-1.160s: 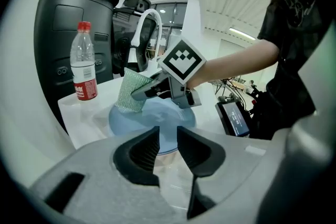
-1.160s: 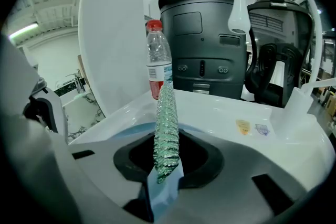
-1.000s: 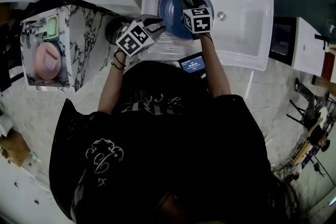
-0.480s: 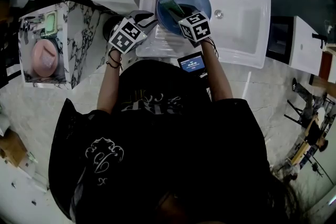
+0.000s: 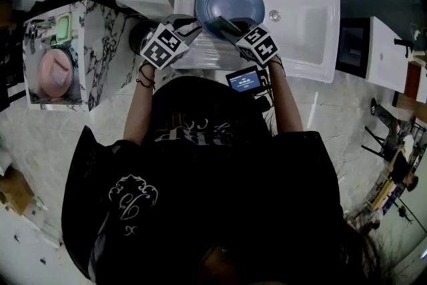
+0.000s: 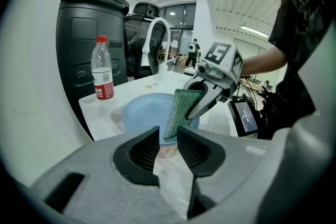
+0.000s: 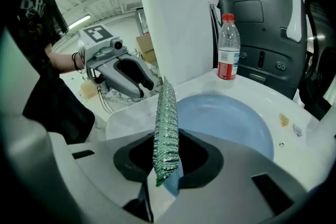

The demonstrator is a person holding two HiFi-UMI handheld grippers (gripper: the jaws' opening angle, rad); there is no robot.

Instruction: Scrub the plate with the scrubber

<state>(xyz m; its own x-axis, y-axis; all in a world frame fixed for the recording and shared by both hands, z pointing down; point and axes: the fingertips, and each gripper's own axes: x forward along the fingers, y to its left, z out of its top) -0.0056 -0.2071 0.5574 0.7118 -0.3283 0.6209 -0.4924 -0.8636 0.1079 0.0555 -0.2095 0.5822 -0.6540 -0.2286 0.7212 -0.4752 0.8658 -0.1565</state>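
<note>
My right claw is clamped tight on the bottom edge of the green mesh scrubber. The pad stands up stiff from the jaws, so I can press its face against the dish rather than let it flop. It hangs over the near part of the blue plate, just inside the rim closest to me. From here I cannot tell whether it is pressing on the plate or is a shade above it.

My left claw sits at the plate's near-left rim with its jaws drawn almost together. The narrow slot between them looks filled by the rim, so I judge it is pinching the plate to stop it skating when I rub.

The plate lies flat in the white sink. A red-capped water bottle stands beyond its far rim, well clear of my stroke. I judge the scrubbing is under way, with most of the plate's surface, out beyond the pad, still to cover.
</note>
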